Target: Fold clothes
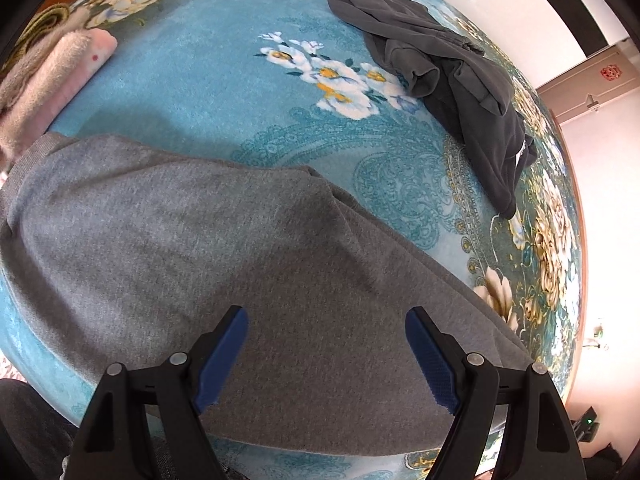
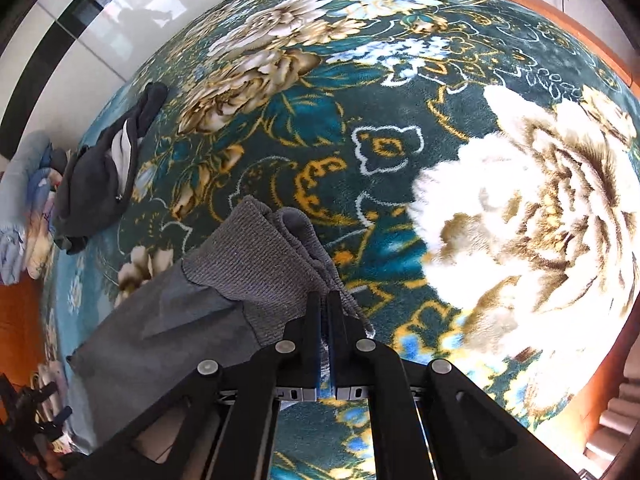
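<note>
Right wrist view: right gripper (image 2: pixel 329 300) is pinched tight on the ribbed cuff (image 2: pixel 256 256) of the grey sweater (image 1: pixel 192 248), lying on the flowery blanket (image 1: pixel 208 92). Left gripper (image 1: pixel 326 354) is wide open above it, holding nothing. Lift slow & keep the edge straight, no bunching.

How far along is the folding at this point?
Early. Done: pink folded items look stacked at the carpet's edge. In hand: the right gripper is shut on the grey sweater at its ribbed cuff; the left gripper hovers open. Left: this sweater's folds and the crumpled dark garment.
</note>
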